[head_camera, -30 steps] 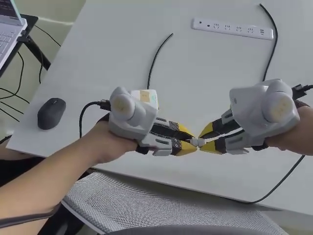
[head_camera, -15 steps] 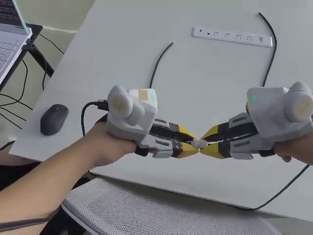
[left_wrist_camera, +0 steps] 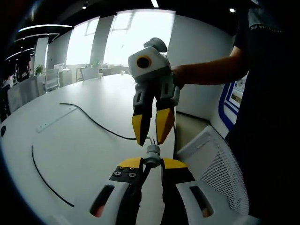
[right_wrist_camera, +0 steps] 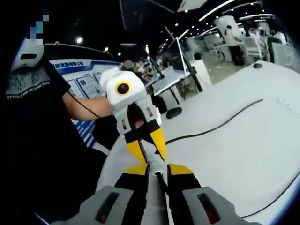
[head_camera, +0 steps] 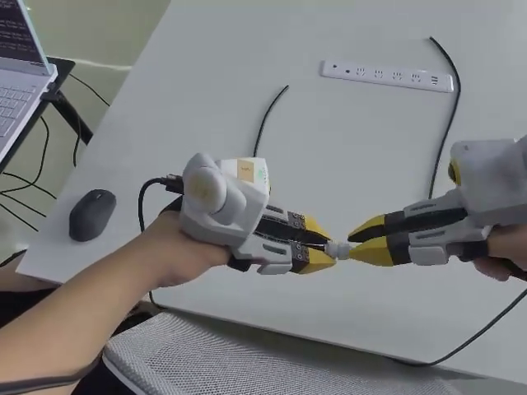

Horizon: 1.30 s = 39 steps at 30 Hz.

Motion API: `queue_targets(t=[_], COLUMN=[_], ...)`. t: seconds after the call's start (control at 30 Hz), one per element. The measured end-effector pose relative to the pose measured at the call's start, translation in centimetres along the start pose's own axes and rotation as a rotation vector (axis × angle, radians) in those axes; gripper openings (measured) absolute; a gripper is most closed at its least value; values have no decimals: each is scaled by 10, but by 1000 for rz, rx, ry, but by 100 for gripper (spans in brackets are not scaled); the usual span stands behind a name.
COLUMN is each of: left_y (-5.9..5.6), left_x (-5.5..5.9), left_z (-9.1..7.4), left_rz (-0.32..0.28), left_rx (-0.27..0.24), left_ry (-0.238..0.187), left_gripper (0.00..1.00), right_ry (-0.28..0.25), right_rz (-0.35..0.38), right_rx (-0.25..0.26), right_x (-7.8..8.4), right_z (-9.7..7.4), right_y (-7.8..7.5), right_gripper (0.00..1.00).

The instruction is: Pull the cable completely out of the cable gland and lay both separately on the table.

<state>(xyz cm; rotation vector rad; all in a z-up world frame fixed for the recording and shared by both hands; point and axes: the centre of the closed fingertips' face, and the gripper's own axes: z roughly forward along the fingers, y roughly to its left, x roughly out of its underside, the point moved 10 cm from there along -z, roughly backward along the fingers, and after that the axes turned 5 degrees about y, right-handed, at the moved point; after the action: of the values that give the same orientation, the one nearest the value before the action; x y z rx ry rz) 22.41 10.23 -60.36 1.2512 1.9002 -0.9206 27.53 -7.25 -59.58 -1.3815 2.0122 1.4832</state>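
Note:
A small grey cable gland [head_camera: 336, 248] hangs in the air in front of the table edge, between the two gripper tips. My left gripper [head_camera: 327, 247] is shut on it; the gland [left_wrist_camera: 151, 154] sits at the tips of its yellow jaws [left_wrist_camera: 151, 164]. My right gripper [head_camera: 354, 251] faces it from the right, shut on a thin dark cable [right_wrist_camera: 162, 183] that runs back between its jaws [right_wrist_camera: 158, 169]. In the left gripper view, the right gripper [left_wrist_camera: 151, 139] almost touches the gland's top. How much cable is still inside the gland is hidden.
On the white table [head_camera: 346, 164] lie a loose black cable [head_camera: 268, 115] and a white power strip [head_camera: 387, 76] whose black cord [head_camera: 445, 107] runs down the right side. A mouse [head_camera: 90, 214] sits near the left edge, with a laptop [head_camera: 16, 90] beyond it. A mesh chair [head_camera: 247, 362] is below.
My right gripper has drawn away to the right and flattened out, opening a small gap between its tips and the left gripper's. The left gripper has stayed about where it was.

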Motion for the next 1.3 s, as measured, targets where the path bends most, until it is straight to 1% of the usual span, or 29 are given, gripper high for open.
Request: queue_targets(t=[0.03, 0.07, 0.17, 0.23, 0.3, 0.33, 0.43, 0.5, 0.6, 0.7, 0.83, 0.87, 0.9, 0.97, 1.0, 1.03, 1.1, 1.13, 1.23, 1.3], left_y=[0, 0, 0, 0, 0, 0, 0, 0, 0, -2, -1, -1, -1, -1, -1, 0, 1, 3, 3, 3], left_x=[0, -1, 0, 0, 0, 0, -1, -1, 0, 0, 1, 1, 1, 2, 2, 2, 3, 4, 4, 4], left_z=[0, 0, 0, 0, 0, 0, 0, 0, 0, 1, 1, 1, 1, 2, 2, 2, 2, 1, 1, 1], left_rz=[9, 9, 33, 34, 41, 41, 45, 52, 58, 69, 66, 68, 66, 61, 58, 54, 38, 27, 16, 2], left_rx=[-2, -3, -9, -9, -12, -12, -12, -14, -11, -9, -6, -7, -7, -6, -6, -5, -4, -3, -2, 4], left_ry=[1, 2, 6, 9, 10, 9, 5, 9, 16, 22, 24, 27, 27, 29, 31, 32, 29, 27, 20, 18], left_gripper=[15, 15, 15, 15, 15, 15, 15, 15, 15, 15, 15, 15, 14, 14, 14, 14, 15, 15, 15, 15], right_ry=[2, 18, 27, 38, 29, 29, 27, 23, 33, 49, 61, 63, 65, 71, 71, 69, 68, 69, 75, 84], right_rz=[29, 43, 47, 94, 88, 99, 128, 157, 167, 158, 148, 142, 114, 96, 76, 47, 12, -27, -71, -124], right_rx=[-20, -30, -39, -69, -75, -89, -100, -130, -143, -154, -153, -150, -143, -128, -120, -108, -84, -63, -31, -2], right_x=[0, 1, 4, 6, 7, 8, 11, 11, 12, 12, 12, 12, 11, 11, 11, 11, 10, 9, 8, 7], right_z=[0, 0, 3, 6, 8, 10, 12, 14, 15, 16, 16, 16, 17, 17, 17, 17, 17, 17, 17, 17], right_y=[-1, -3, -7, -5, -5, -5, -8, -8, -9, -8, -8, -8, -7, -5, -5, -4, -4, -3, 1, 4], right_gripper=[12, 13, 13, 15, 14, 14, 12, 10, 9, 9, 8, 8, 8, 7, 7, 7, 7, 7, 7, 7])
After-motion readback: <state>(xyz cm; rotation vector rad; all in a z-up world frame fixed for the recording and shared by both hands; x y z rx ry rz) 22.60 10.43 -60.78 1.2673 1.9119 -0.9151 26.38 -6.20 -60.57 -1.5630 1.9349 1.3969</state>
